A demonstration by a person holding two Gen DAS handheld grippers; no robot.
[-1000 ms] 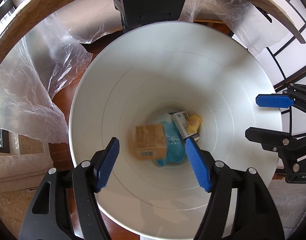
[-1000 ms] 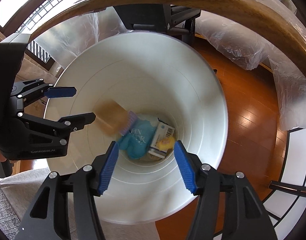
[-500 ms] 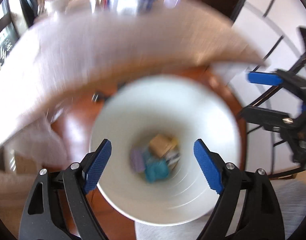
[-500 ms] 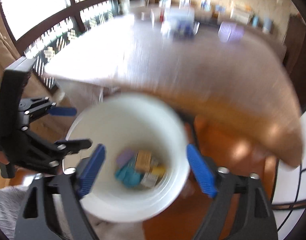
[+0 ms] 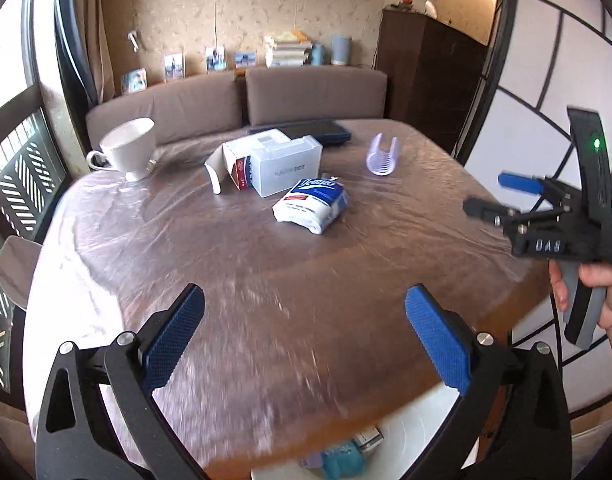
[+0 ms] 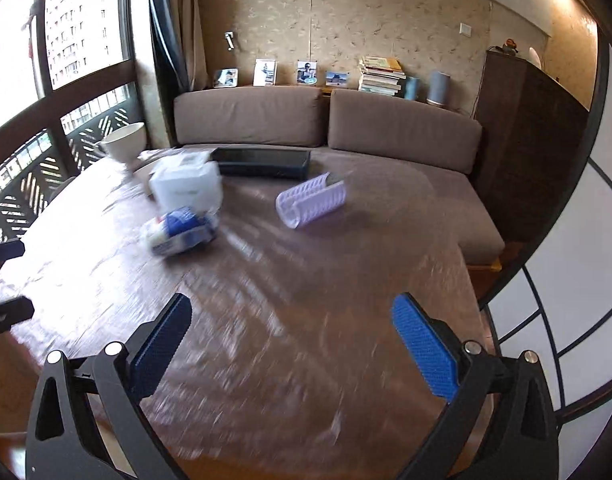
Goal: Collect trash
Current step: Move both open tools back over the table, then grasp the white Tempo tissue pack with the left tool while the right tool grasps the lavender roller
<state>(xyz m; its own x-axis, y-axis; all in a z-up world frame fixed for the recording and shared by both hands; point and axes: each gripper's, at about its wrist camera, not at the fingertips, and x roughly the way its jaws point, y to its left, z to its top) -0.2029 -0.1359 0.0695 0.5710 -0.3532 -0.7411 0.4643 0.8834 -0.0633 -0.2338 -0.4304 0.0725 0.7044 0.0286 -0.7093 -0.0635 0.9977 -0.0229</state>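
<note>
Both grippers are open and empty, raised above the near edge of the round plastic-covered table (image 5: 265, 280). My left gripper (image 5: 306, 336) faces a blue-and-white tissue pack (image 5: 312, 206), an opened carton (image 5: 229, 164) and a white box (image 5: 285, 162). My right gripper (image 6: 293, 344) faces the same tissue pack (image 6: 181, 232) and a lilac ribbed tray (image 6: 312, 204). The right gripper also shows at the right in the left wrist view (image 5: 506, 198). The white trash bin (image 5: 418, 436), with trash inside, peeks out below the table edge.
A white cup (image 5: 127, 152) stands at the table's far left. A dark flat case (image 6: 261, 162) lies at the far edge, before a brown sofa (image 6: 326, 124). A lilac tray (image 5: 382, 156) shows at the far right in the left wrist view. A dark cabinet (image 6: 534, 140) stands right.
Both grippers have lifted from over the bin's mouth and tilted up to face the tabletop. The brown box dropped into the bin a second ago.
</note>
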